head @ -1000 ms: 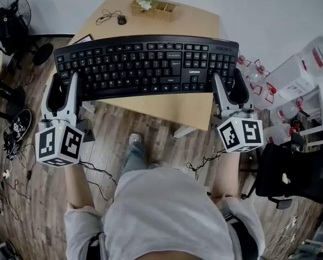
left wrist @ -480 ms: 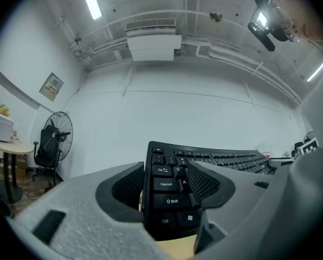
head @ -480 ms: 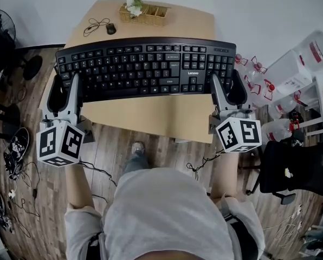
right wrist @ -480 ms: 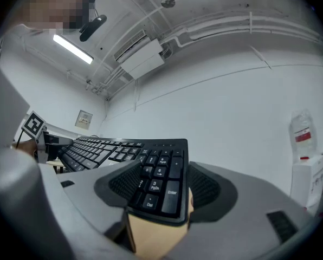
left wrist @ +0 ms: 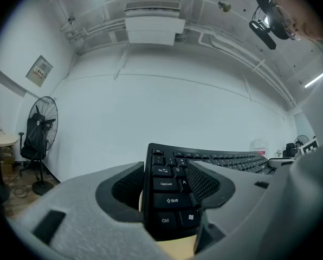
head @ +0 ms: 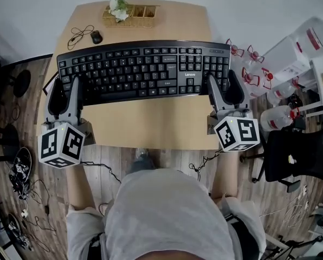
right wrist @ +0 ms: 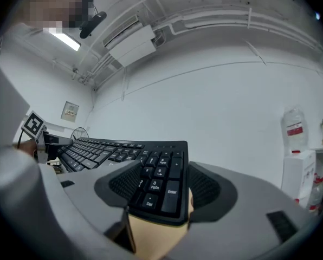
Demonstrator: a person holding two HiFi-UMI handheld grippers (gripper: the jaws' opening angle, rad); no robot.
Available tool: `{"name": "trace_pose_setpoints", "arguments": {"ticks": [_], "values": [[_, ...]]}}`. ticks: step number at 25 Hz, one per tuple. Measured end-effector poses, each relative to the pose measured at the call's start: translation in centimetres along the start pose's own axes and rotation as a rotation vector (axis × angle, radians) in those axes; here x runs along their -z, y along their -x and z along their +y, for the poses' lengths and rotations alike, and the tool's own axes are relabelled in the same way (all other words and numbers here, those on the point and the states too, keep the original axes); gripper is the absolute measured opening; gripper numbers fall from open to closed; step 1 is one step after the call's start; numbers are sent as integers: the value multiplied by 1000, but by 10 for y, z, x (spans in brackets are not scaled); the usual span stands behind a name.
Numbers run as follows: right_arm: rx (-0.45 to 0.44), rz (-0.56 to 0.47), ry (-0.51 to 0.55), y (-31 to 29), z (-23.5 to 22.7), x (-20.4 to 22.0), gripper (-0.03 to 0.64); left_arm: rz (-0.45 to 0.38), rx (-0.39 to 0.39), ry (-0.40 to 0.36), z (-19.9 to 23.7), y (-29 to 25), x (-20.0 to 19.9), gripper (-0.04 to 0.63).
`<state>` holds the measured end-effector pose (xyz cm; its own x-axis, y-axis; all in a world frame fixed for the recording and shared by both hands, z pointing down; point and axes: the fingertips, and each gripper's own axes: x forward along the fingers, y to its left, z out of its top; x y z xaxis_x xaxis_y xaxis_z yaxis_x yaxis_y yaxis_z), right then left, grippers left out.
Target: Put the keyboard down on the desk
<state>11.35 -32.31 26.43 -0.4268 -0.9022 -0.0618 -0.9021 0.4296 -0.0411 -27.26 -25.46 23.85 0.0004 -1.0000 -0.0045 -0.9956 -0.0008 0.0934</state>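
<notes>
A black full-size keyboard (head: pixel 144 69) hangs level over the light wooden desk (head: pixel 150 124), held by its two short ends. My left gripper (head: pixel 65 89) is shut on the left end, near the Shift and Ctrl keys (left wrist: pixel 167 200). My right gripper (head: pixel 223 88) is shut on the right end, at the number pad (right wrist: pixel 160 173). In both gripper views the keyboard's edge fills the gap between the jaws, with tan desk showing just below. Whether the keyboard touches the desk I cannot tell.
At the desk's far edge stand a wicker basket (head: pixel 130 15) with a white flower, and a black mouse (head: pixel 97 37) with its coiled cable. Water bottles (head: pixel 283 64) crowd the floor on the right, near a black chair (head: pixel 299 157). Cables lie on the wooden floor.
The person has stepped toward the desk. The keyboard, held the same way by both grippers, now lies fully over the desk top and farther in.
</notes>
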Motion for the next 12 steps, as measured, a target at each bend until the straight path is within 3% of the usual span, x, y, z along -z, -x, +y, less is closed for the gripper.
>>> {"name": "trace_pose_setpoints", "arguments": {"ticks": [12], "values": [[54,150,-39,-51,-6,61,255,157,19,20,29,-73,58,250]]}}
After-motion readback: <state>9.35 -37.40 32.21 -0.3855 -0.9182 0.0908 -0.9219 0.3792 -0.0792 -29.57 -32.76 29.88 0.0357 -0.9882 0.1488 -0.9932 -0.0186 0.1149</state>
